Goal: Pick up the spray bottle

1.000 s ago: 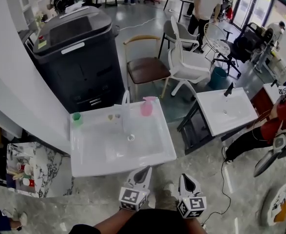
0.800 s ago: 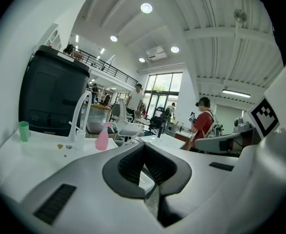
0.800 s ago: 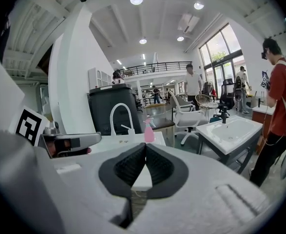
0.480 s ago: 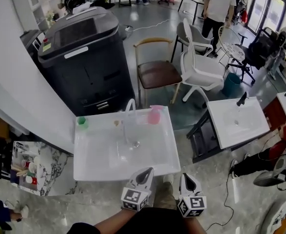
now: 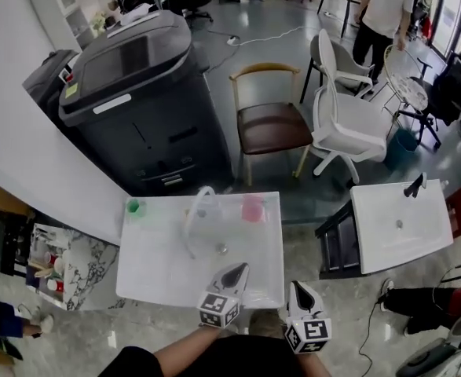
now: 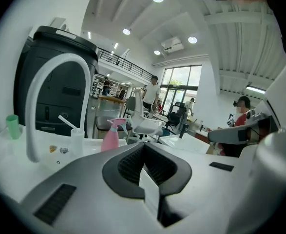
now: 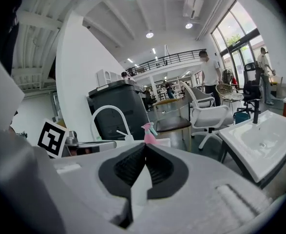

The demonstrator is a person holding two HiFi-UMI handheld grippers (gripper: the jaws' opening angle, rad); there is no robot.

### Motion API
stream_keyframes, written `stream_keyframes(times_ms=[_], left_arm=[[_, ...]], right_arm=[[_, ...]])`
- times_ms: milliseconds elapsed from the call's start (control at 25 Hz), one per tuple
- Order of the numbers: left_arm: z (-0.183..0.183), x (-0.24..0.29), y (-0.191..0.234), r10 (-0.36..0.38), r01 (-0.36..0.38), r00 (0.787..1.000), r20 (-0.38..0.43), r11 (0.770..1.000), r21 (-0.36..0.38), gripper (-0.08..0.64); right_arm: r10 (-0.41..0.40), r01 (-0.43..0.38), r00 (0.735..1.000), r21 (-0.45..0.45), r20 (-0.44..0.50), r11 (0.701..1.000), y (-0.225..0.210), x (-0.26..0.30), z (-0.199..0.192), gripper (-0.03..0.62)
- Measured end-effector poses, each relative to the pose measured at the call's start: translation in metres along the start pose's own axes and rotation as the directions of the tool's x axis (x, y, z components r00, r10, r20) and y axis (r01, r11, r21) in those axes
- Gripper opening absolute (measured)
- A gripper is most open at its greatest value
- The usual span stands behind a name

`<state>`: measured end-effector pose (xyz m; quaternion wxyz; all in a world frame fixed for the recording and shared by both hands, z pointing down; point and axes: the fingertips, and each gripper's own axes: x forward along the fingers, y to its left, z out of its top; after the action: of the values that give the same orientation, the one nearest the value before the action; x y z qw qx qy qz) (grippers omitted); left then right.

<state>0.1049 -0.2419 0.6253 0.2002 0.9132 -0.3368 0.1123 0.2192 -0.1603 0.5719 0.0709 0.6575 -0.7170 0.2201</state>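
- While the left gripper [image 5: 232, 276] and right gripper [image 5: 301, 291] show jaws together and empty, we'd open one early.
- We'd clasp the spray bottle [image 5: 252, 209] squarely round its body.

We take the white rectangular ceramic basin [image 5: 155, 277] as our mark. On its far rim, a small green plastic cup [image 5: 133, 207] sits at the left corner, a white arched tap [image 5: 195, 214] near the middle and the pink plastic spray bottle [image 5: 252, 208] at the right corner. Behind it stands a big black office printer [image 5: 148, 100], with a brown-seated wooden chair [image 5: 271, 124] further right. The left gripper [image 5: 236, 269] is over its near edge, and the right gripper [image 5: 301, 287] is just off its near right corner.
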Motion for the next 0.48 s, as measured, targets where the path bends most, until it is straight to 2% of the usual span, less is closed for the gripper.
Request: stream_keyframes(times_ms=[360,480], left_arm=[[0.030,0.095,0.043,0.171,-0.172,0.985,0.037,0.985,0.033,0.017],[0.033,0.124,0.060,0.214,-0.214,0.977,0.024,0.977,0.016,0.021]], right_arm=[[0.088,-0.089,0.994,-0.009,-0.057,0.996,-0.069,0.056,0.022,-0.002],[0.122,-0.124,0.990,-0.025,-0.077,0.992,-0.089,0.072,0.027,-0.002]])
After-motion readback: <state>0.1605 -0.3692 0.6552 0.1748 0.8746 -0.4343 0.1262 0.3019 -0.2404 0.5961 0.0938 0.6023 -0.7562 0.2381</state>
